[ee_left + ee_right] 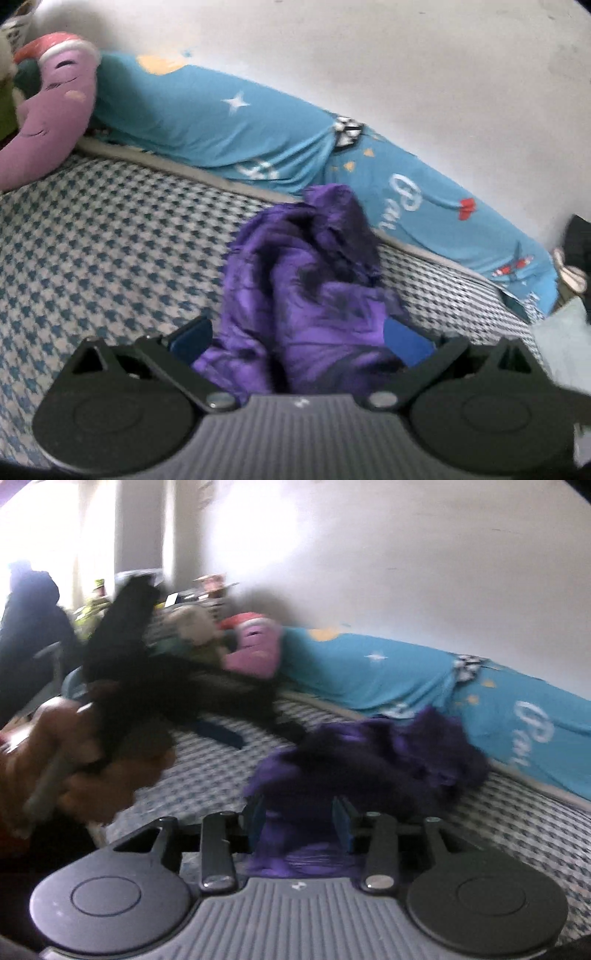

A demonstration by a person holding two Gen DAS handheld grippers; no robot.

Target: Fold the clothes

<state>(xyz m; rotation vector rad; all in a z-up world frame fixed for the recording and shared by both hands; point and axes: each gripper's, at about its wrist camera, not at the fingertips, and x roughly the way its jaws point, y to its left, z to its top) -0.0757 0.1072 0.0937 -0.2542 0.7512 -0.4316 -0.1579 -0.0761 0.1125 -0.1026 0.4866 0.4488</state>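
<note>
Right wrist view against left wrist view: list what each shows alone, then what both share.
Only the right wrist view shows the person's hand gripping the left hand-held gripper, the bright window area and the clutter beyond the bed. Only the left wrist view shows the plush toy's closed-eye face clearly. Both show the crumpled purple garment between blue fingers, the checked bedcover, the blue printed pillow and the white wall.

Motion blur smeared the right wrist view: the person's hand (92, 760) at the near left and the left gripper (221, 734) it held showed only as dark streaks, so how its jaws stood couldn't be told there. The purple garment (388, 760) was fuzzy, its shape unclear. Far clutter past the purple plush (255, 650) stayed unreadable.
</note>
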